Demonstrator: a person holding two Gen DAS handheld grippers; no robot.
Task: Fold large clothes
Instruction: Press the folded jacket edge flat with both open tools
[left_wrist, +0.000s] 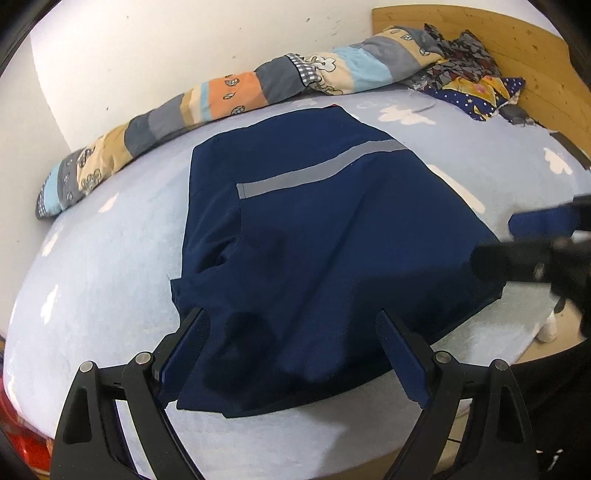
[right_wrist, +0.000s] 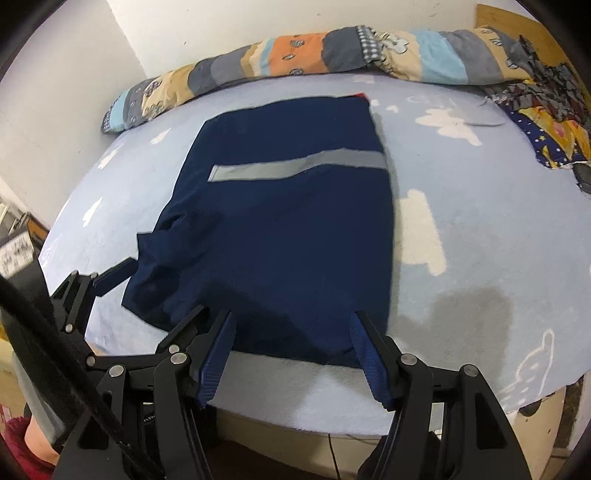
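A navy garment (left_wrist: 332, 229) (right_wrist: 288, 229) with a grey stripe lies folded into a rough rectangle on the pale blue bed sheet (left_wrist: 103, 266) (right_wrist: 461, 206). Its near left corner is rumpled. My left gripper (left_wrist: 291, 325) hovers open over that rumpled near corner, with cloth below its fingers but not pinched. In the right wrist view the left gripper (right_wrist: 162, 286) shows at the garment's left corner. My right gripper (right_wrist: 291, 325) stands open over the near hem, its pads apart from the cloth. The right gripper (left_wrist: 495, 242) appears blurred at the garment's right edge.
A rolled patchwork quilt (left_wrist: 221, 96) (right_wrist: 332, 48) lies along the white wall. A heap of patterned clothes (left_wrist: 469, 74) (right_wrist: 546, 110) sits by the wooden headboard (left_wrist: 517, 44). A dark patch (right_wrist: 472, 314) marks the sheet right of the garment. The bed's front edge (right_wrist: 314, 417) is just below my grippers.
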